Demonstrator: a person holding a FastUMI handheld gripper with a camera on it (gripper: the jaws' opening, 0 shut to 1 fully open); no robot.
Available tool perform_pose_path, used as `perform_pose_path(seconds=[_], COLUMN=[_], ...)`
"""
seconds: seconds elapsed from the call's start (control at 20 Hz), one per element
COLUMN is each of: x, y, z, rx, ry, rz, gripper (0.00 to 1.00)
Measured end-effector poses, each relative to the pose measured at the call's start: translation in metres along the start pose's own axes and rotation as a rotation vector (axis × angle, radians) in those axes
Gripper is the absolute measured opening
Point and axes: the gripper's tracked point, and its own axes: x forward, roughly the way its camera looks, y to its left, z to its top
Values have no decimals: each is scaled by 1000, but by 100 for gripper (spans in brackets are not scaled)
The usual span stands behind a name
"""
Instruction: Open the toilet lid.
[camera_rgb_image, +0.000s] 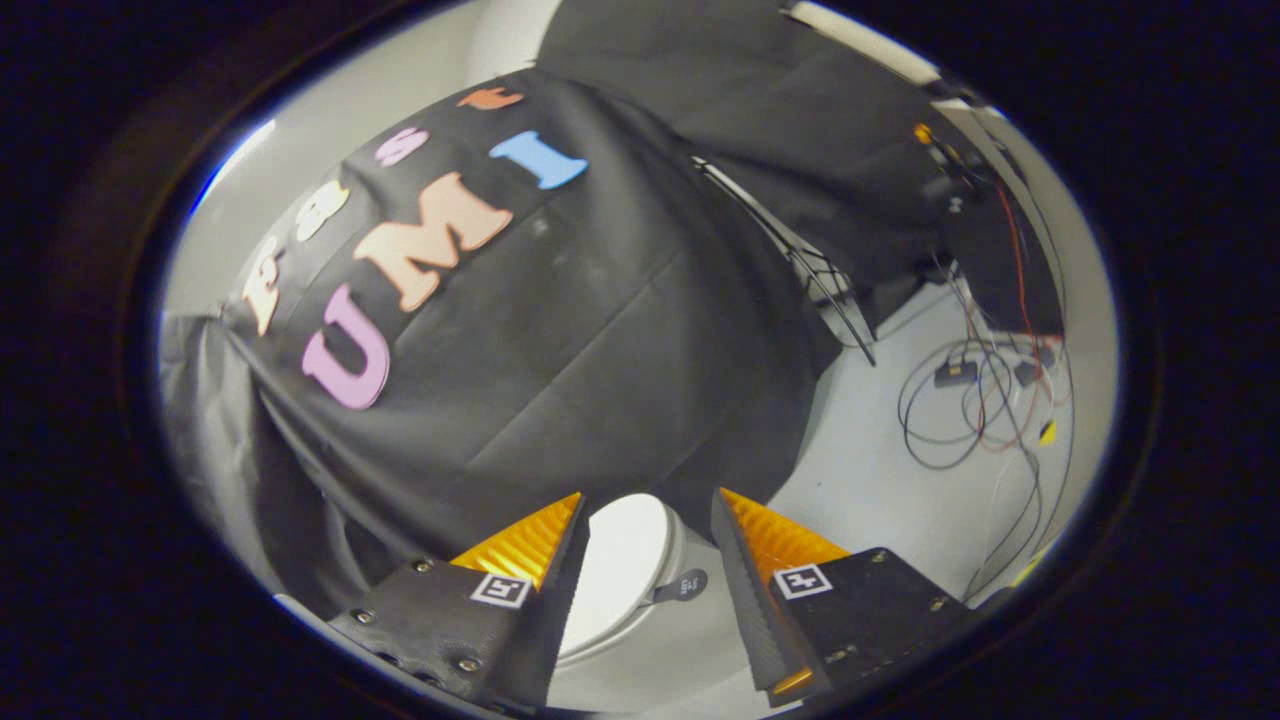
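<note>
The white toilet (625, 570) stands low against the black cloth wall, its lid (620, 560) lying down flat over the bowl. A small dark tab (685, 586) sticks out from the lid's side. My gripper (648, 510) hangs well above the toilet, open, with the lid seen in the gap between the two fingers. Nothing is held between the fingers.
Pale floor (880, 470) spreads to the right of the toilet. A tangle of cables with small adapters (975, 395) lies on that floor farther right. A thin black stand (830, 290) leans by the cloth wall's edge.
</note>
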Motion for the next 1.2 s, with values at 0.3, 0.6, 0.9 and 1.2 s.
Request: perform_pose_path(seconds=[0.3,0.6,0.9,1.2], x=[30,59,92,102], y=[3,-18,-41,-52], z=[-90,-150,-151,-152], rx=[174,234,451,528], ry=[89,165,112,110], rz=[2,-101,-124,-131], gripper=[73,73,73,20])
